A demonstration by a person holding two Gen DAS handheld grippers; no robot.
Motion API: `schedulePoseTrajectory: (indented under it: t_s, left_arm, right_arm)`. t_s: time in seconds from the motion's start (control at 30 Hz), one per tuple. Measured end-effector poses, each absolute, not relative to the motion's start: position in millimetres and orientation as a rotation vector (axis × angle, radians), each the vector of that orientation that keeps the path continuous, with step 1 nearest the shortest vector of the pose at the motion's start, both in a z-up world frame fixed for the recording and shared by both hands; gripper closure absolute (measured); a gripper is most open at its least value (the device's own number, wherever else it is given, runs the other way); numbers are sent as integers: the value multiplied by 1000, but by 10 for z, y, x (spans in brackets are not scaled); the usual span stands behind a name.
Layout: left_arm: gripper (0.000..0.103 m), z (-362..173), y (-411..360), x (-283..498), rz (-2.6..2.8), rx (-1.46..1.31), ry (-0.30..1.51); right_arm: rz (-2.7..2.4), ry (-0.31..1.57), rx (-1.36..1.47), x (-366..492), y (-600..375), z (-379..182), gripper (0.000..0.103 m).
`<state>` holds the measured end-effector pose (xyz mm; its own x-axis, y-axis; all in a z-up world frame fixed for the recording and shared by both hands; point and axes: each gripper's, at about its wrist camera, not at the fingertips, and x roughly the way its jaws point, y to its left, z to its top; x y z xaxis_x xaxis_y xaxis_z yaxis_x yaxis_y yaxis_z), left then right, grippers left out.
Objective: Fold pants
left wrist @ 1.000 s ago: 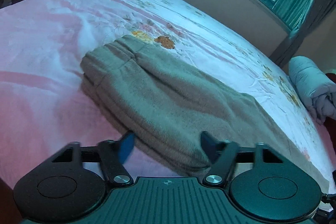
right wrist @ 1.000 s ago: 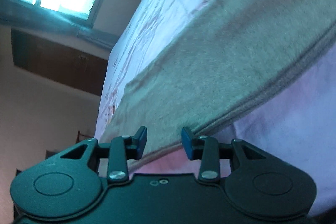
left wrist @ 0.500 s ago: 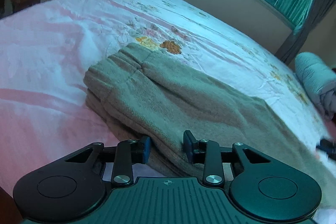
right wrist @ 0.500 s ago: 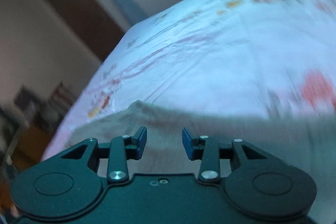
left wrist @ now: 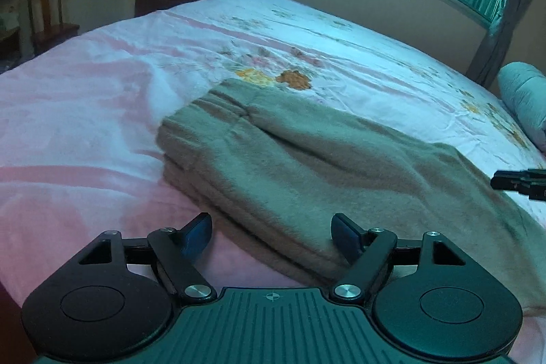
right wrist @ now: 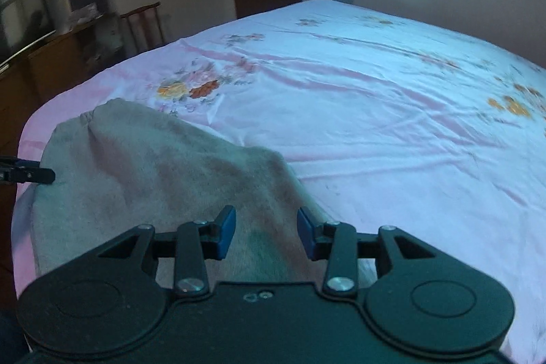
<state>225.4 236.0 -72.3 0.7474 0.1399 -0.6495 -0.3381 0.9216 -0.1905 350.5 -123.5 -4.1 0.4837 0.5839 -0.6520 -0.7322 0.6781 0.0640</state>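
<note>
The grey-green fleece pants (left wrist: 307,173) lie on the bed, folded lengthwise, waistband toward the far left and legs running to the right. My left gripper (left wrist: 271,236) is open and empty, its fingers astride the near folded edge. My right gripper (right wrist: 266,234) is open and empty above the leg end of the pants (right wrist: 163,173). A fingertip of the right gripper shows at the right edge of the left wrist view (left wrist: 518,181). A fingertip of the left gripper shows at the left edge of the right wrist view (right wrist: 27,174).
The bed sheet (left wrist: 102,111) is pink and white with flower prints. A rolled light-blue blanket (left wrist: 525,94) lies at the far right. A wooden chair (left wrist: 47,12) and a door stand past the bed's left side; a cabinet with a TV (right wrist: 20,12) is there too.
My left gripper opened wide again after narrowing on the pants edge and pulled back a little. My right gripper swung round from the leg hem to face along the bed and opened wider.
</note>
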Motion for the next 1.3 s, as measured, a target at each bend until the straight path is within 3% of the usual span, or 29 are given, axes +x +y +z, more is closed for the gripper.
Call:
schedulePoseTrajectory:
  t_s: [0.43, 0.57, 0.6, 0.8, 0.83, 0.87, 0.97, 1.13, 1.23, 1.3]
  left_arm:
    - [27, -842, 2446, 2232, 263, -351, 686]
    - [27, -862, 2458, 2248, 260, -352, 686]
    - [26, -865, 2455, 2252, 260, -351, 685]
    - [31, -817, 2427, 2234, 286, -327, 630]
    - [58, -788, 2439, 2242, 290, -321, 616]
    - [66, -765, 2459, 2268, 292, -318, 615]
    - [66, -717, 2527, 2395, 278, -302, 624]
    - [66, -717, 2509, 2434, 275, -291, 641]
    - [65, -717, 2531, 2339, 270, -297, 639]
    - [57, -692, 2534, 2254, 287, -299, 636]
  right_arm:
    - [846, 732, -339, 3859, -1122, -148, 75]
    - [873, 743, -393, 3875, -1100, -159, 101]
    - [885, 749, -403, 3877, -1100, -155, 103]
    - [892, 730, -427, 3880, -1059, -131, 103]
    - [877, 705, -434, 3863, -1048, -101, 103]
    - [866, 674, -437, 3838, -1050, -57, 103]
    - [830, 634, -442, 3844, -1069, -20, 103]
    - [782, 721, -399, 3954, -1048, -359, 103]
    - [758, 733, -305, 3978, -1141, -212, 90]
    - [728, 678, -210, 3844, -1343, 42, 90]
